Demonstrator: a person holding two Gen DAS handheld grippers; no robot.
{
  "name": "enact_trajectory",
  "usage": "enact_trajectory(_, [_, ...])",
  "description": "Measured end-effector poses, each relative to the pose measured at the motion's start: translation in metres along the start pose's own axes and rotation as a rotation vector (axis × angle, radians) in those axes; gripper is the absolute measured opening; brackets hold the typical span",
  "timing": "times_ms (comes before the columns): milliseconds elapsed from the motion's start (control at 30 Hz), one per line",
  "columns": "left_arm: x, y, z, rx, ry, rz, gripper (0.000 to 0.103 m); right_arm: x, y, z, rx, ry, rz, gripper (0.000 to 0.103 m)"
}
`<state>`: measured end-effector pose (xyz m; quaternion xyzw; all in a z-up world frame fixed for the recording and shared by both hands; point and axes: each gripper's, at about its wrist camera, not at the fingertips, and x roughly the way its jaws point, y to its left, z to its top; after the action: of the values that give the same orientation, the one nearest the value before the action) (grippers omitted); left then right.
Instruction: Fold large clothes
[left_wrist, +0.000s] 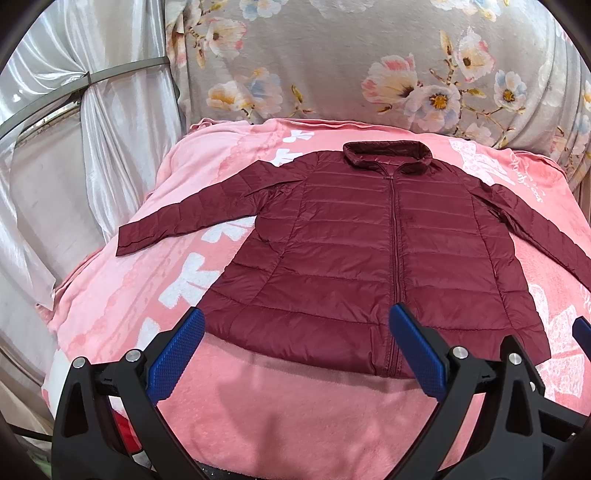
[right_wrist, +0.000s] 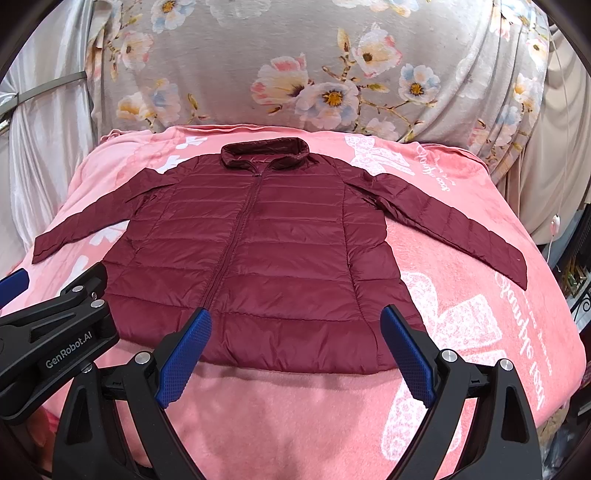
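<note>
Pink fleece is covering the whole work surface, a blanket (left_wrist: 280, 413) with white bow prints and white script lettering, and behind it a grey floral sheet (left_wrist: 332, 55) is draping down as the backdrop. Over on the far left, shiny white satin curtain (left_wrist: 48, 155) is hanging in folds, with a metal band crossing it.

Moving in from the left, the maroon quilted jacket (left_wrist: 351, 251) is lying flat on the blanket, front side up, zipper closed and running down the middle. Its left sleeve (left_wrist: 184, 218) is stretching out and down toward the blanket's left edge; the collar (left_wrist: 388, 155) is sitting at the far end, near the floral sheet; the right sleeve (right_wrist: 454, 225) is angling out toward the blanket's right side. The hem is lying nearest the cameras.

Down at the near edge, the left gripper (left_wrist: 295, 354) is hovering just short of the hem, its blue-padded fingers (left_wrist: 177, 354) spread wide and holding nothing. To its right, the right gripper (right_wrist: 295, 354) is doing the same: fingers (right_wrist: 406, 354) wide apart, empty, pointing at the hem's right half. In the right wrist view, the left gripper's black body is showing at the left edge, just beside the jacket's lower corner.
</note>
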<state>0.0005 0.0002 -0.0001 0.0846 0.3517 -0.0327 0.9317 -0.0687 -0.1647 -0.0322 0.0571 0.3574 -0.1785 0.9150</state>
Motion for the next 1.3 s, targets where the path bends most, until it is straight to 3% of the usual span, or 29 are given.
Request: enact_trajectory(1300, [-0.0003,0.0000,-0.0002,0.000,-0.001,-0.001,0.098,0.0036,0.0033,-0.0014,0.000,0.002,0.001,0.091])
